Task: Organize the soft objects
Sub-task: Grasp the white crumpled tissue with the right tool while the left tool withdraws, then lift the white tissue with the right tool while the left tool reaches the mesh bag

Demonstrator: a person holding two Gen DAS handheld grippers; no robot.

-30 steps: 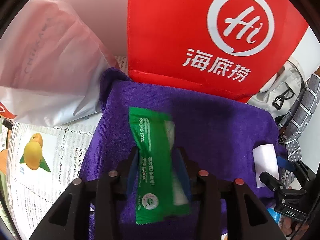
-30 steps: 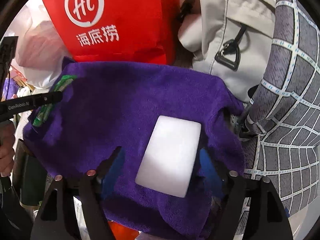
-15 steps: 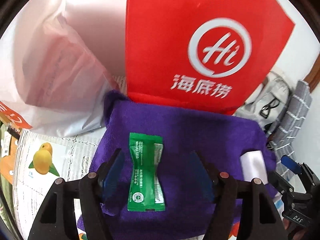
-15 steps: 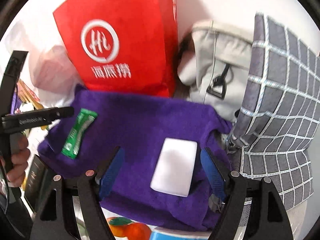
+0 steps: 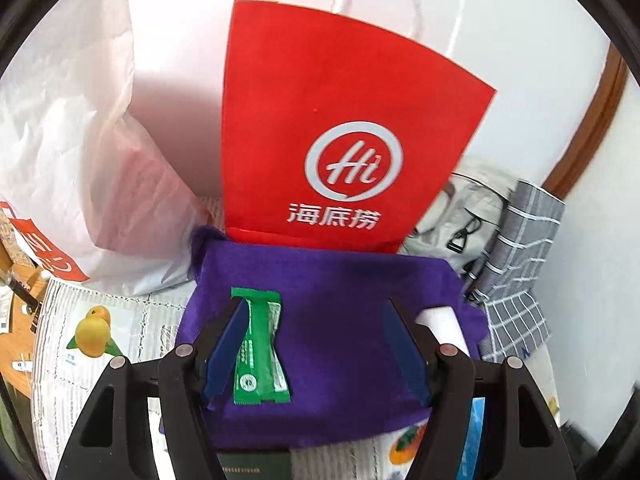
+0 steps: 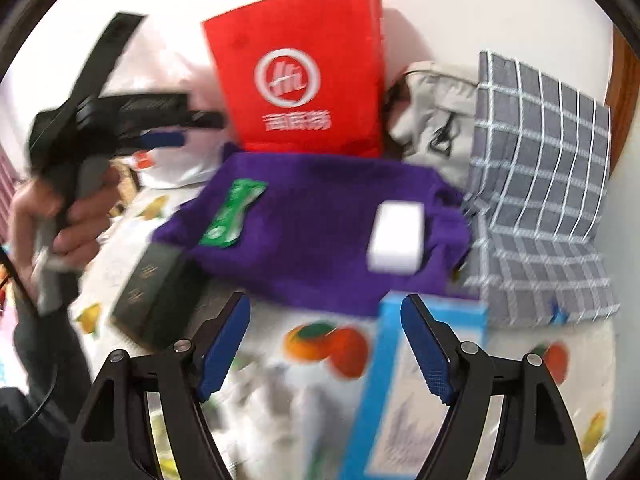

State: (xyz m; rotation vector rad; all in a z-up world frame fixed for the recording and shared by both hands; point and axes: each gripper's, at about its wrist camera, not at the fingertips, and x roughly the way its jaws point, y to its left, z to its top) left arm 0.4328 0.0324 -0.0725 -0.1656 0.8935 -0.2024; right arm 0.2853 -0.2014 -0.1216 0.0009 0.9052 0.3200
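A purple towel (image 5: 340, 320) lies spread on the table in front of a red paper bag. A green sachet (image 5: 260, 352) rests on the towel's left part and a white foam block (image 5: 444, 324) on its right part. My left gripper (image 5: 316, 344) hangs open above the towel, and the sachet lies loose below its left finger. In the blurred right wrist view, my right gripper (image 6: 324, 340) is pulled back over the tablecloth, short of the towel (image 6: 312, 232). Its jaws are closing with nothing between them. The sachet (image 6: 232, 216), block (image 6: 396, 240) and hand-held left gripper (image 6: 202, 130) show there too.
A red paper bag (image 5: 332, 120) stands behind the towel, with a white plastic bag (image 5: 80, 160) to its left. A beige bag (image 5: 468, 208) and grey checked cloth (image 5: 520, 260) lie to its right. A dark green box (image 6: 156, 300) and a blue box (image 6: 400, 380) lie on the fruit-print tablecloth (image 5: 92, 340).
My left gripper opened, let go of the green sachet and rose away from it. My right gripper drew back from the white block, which stays on the towel.
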